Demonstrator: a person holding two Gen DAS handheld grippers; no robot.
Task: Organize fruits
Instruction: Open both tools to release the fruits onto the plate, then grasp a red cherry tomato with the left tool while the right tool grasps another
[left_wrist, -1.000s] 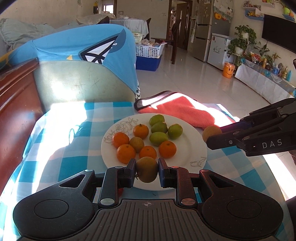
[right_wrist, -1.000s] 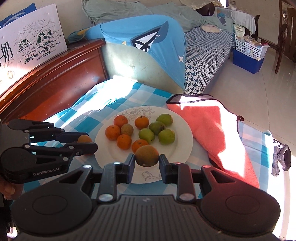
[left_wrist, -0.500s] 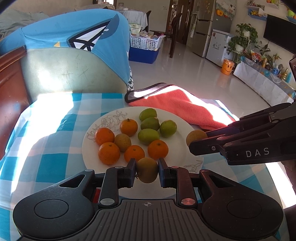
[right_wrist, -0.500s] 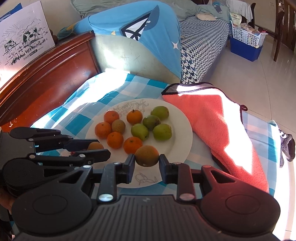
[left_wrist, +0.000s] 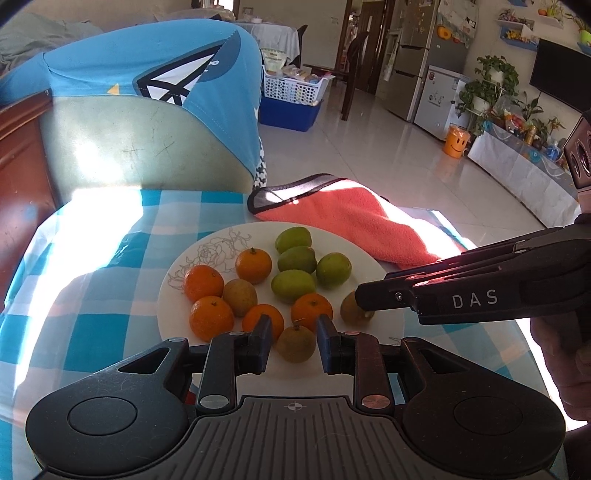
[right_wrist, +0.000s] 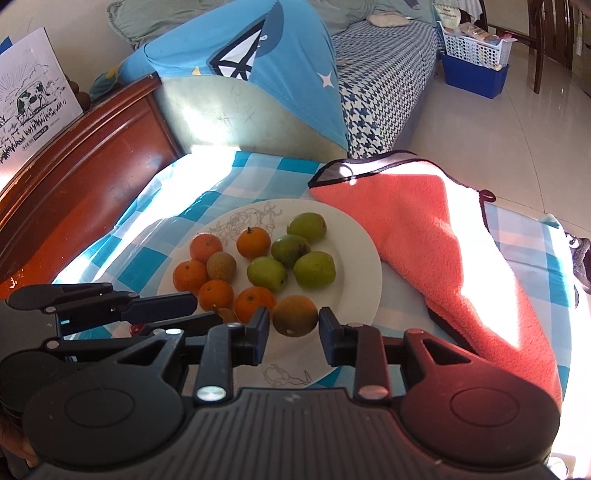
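Note:
A white plate (left_wrist: 373, 266) (right_wrist: 358, 251) on the checked cloth holds several oranges (left_wrist: 211, 317), several green fruits (left_wrist: 293, 285) and brown fruits. My left gripper (left_wrist: 294, 341) is open around a brown fruit (left_wrist: 296, 343) lying at the plate's near edge. My right gripper (right_wrist: 294, 329) is open around another brown fruit (right_wrist: 294, 315) lying on the plate; in the left wrist view that fruit (left_wrist: 351, 308) sits at its fingertips. The left gripper's fingers (right_wrist: 162, 308) show at the left in the right wrist view.
A coral towel (left_wrist: 347, 221) (right_wrist: 436, 229) lies right of the plate. A blue-covered chair back (left_wrist: 147, 122) stands behind the table, dark wooden furniture (right_wrist: 70, 192) to the left. The table edge drops to the floor on the right.
Both grippers lowered toward the plate and opened. Each brown fruit has left its jaws and now rests on the plate.

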